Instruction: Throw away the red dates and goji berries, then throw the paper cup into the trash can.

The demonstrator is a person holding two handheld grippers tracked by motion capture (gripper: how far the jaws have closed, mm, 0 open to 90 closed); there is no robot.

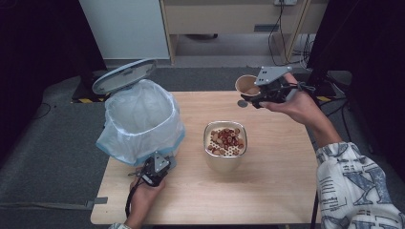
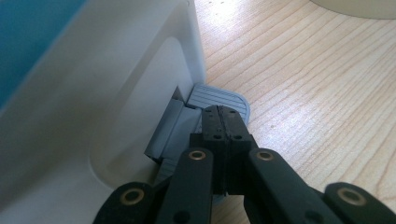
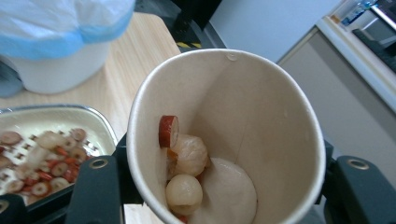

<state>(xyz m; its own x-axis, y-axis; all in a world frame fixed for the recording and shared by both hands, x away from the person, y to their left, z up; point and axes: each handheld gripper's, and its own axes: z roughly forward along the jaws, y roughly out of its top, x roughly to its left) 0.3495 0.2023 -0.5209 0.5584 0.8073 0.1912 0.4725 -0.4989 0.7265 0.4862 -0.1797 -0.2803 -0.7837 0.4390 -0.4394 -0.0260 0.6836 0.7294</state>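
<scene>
Far left of the table [image 1: 267, 191] I see the pedal bin [image 1: 141, 121], white, lined with a pale bag that folds over its rim, blue along the hem. Its grey lid [image 1: 123, 75] stands tipped up at the far side.

At the bin's near foot I have the left gripper [image 1: 160, 164]. In the left gripper view its jaws are pressed flat together with nothing between them, and their tips rest on the ribbed grey pedal [image 2: 212, 99] that sticks out from the recess in the bin's white wall [image 2: 93, 93]. The left hand [image 1: 143, 195] comes in from the near edge, cable trailing beside it.

Middle of the table: a rounded-square container [image 1: 225, 148] with a perforated insert, holding red slices and pale round fruits.

Far right, the right hand [image 1: 298, 107] holds the right gripper [image 1: 260, 93] above the table's far edge. The jaws are clamped narrow on a paper cup [image 1: 246, 85], one jaw on each side of its wall. The cup leans, mouth toward the gripper's camera. In the right gripper view I count inside the cup [image 3: 261, 116] one red slice [image 3: 168, 131], two pale round fruits [image 3: 187, 172] and some whitish residue at the bottom. A small dark round thing [image 1: 242, 103] lies on the table just under the cup; I cannot tell what it is.
</scene>
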